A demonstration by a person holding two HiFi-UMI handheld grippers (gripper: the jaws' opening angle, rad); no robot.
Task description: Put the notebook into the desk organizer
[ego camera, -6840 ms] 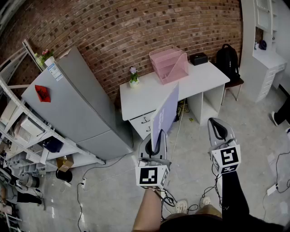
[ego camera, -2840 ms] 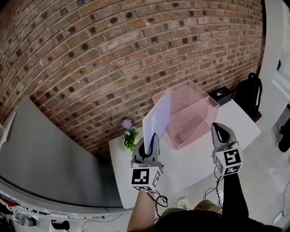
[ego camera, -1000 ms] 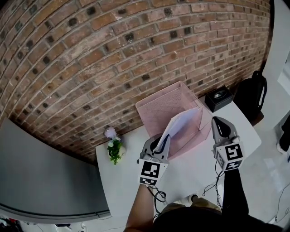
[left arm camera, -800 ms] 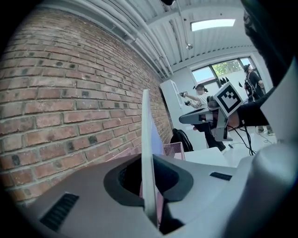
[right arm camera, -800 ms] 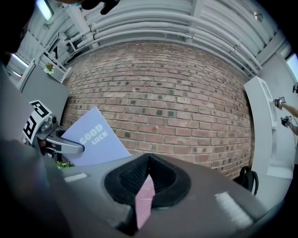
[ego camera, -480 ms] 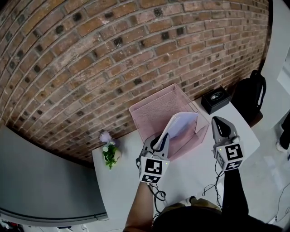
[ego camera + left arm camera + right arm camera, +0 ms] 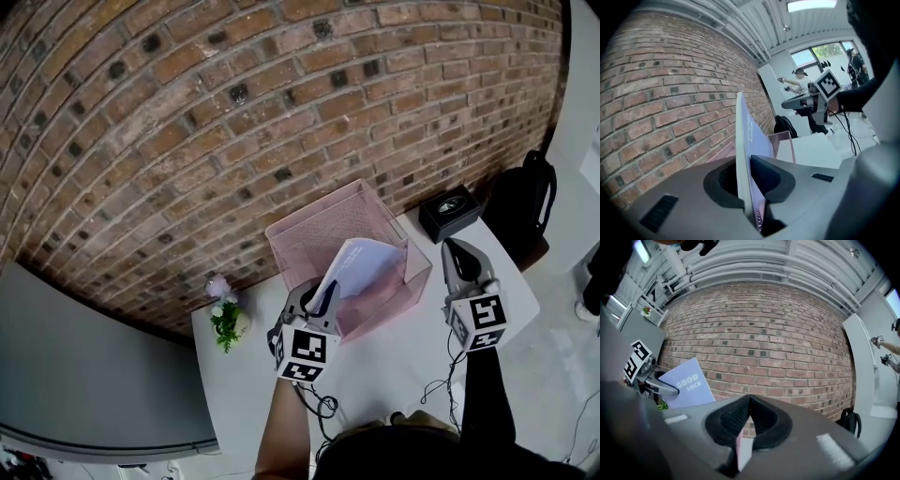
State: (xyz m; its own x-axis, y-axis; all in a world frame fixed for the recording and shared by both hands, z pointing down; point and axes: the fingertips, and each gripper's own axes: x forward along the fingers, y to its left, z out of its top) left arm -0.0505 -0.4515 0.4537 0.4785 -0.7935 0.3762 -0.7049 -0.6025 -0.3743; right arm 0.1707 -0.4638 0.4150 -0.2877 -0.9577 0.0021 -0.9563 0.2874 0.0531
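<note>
The pale lilac notebook (image 7: 361, 267) leans tilted, its far part inside the pink mesh desk organizer (image 7: 319, 225), which stands on the white desk (image 7: 394, 366). My left gripper (image 7: 314, 298) holds the notebook's near edge at the organizer's front left. In the left gripper view the notebook (image 7: 745, 150) stands edge-on between the jaws of the left gripper (image 7: 747, 185), which are opening while the pads still touch it. My right gripper (image 7: 461, 255) hovers shut and empty beside the organizer's right front corner. In the right gripper view the notebook's cover (image 7: 686, 383) shows at the left.
A small potted plant (image 7: 225, 317) stands at the desk's left. A black box (image 7: 450, 208) sits at the back right, with a black backpack (image 7: 525, 202) beyond the desk's end. The brick wall (image 7: 234, 122) runs right behind the organizer.
The notebook has tipped further down and rightward into the organizer. My left gripper has drawn slightly back and lower at the organizer's front. The right gripper has barely moved.
</note>
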